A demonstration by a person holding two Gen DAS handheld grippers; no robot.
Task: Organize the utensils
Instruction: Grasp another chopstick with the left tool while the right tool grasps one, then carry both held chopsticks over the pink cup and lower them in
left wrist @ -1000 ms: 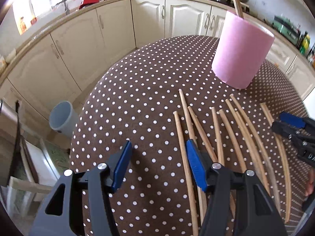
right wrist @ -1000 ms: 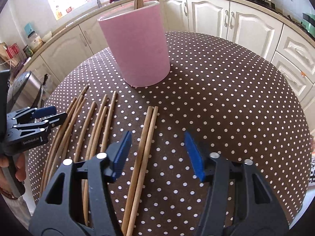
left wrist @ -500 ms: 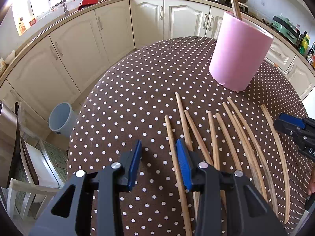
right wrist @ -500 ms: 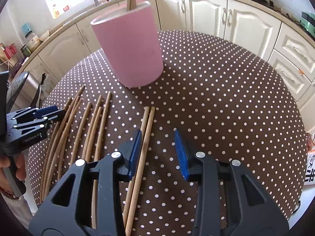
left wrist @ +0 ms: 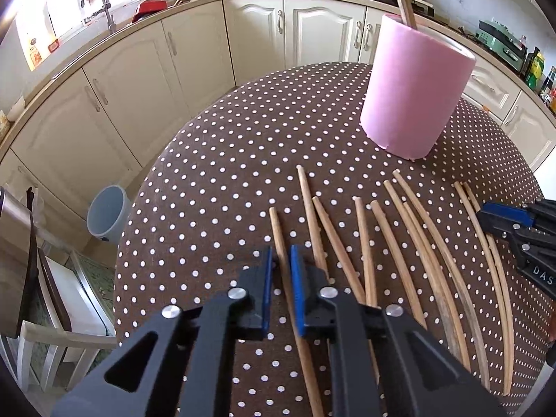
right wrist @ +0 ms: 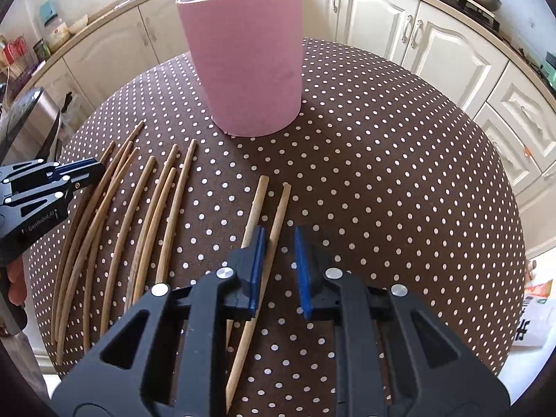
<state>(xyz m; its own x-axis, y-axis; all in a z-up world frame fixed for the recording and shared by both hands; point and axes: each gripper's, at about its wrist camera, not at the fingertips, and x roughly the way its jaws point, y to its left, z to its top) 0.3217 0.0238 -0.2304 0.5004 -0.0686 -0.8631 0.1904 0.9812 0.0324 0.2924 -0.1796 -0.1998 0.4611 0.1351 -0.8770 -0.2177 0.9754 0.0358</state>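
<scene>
Both grippers' jaws narrowed since earlier, left gripper point(left wrist: 279, 271) seemingly clamping leftmost chopstick point(left wrist: 278, 232)

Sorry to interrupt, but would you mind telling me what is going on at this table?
A person is sorting chopsticks with a gripper in each hand. The left gripper has shut on the leftmost chopstick. The right gripper is closing around the rightmost chopstick, not yet pinching it. Both still lie on the dotted table. The pink holder already holds a couple.

Bare dotted tablecloth point(right wrist: 399, 173) right of the pink holder point(right wrist: 246, 69) (upright obstacle), chopstick row point(right wrist: 146, 215) crowding the left
</scene>
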